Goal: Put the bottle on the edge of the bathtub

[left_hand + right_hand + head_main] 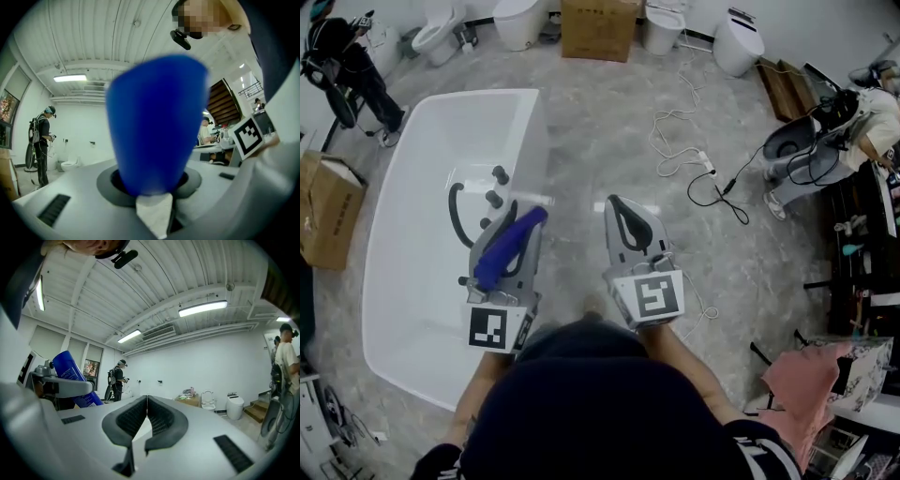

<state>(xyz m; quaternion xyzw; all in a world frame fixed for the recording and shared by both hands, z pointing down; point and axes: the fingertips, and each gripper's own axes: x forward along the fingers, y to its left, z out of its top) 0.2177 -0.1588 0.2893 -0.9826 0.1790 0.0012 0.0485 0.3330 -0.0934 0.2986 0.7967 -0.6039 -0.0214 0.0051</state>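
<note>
Entry: blue bottle [508, 246], lying lengthways and tilted between the jaws of the left gripper [514, 217], which is clenched on it. In the left gripper view the bottle [157, 122] fills the centre, its lower end seated between the pads. In the head view it sits at about 9 o'clock from centre, overlapping the near rim of the white bathtub [539, 122]; it is carried in the gripper, not set on the edge. Black fittings [495, 187] stand on that rim at the bottle's 12 o'clock. Right gripper [617, 202]: just beside the left, at its 3 o'clock, over the grey floor [600, 141]; its own view shows the jaws pressed together with nothing between them [147, 401], and the bottle [75, 376] at 9 o'clock. Surroundings in the head view: cardboard box [600, 26] at 12 o'clock, white toilet [738, 42] at 1 o'clock, cable [694, 164] on the floor at 2 o'clock, a person [352, 66] standing at 10 o'clock.
</note>
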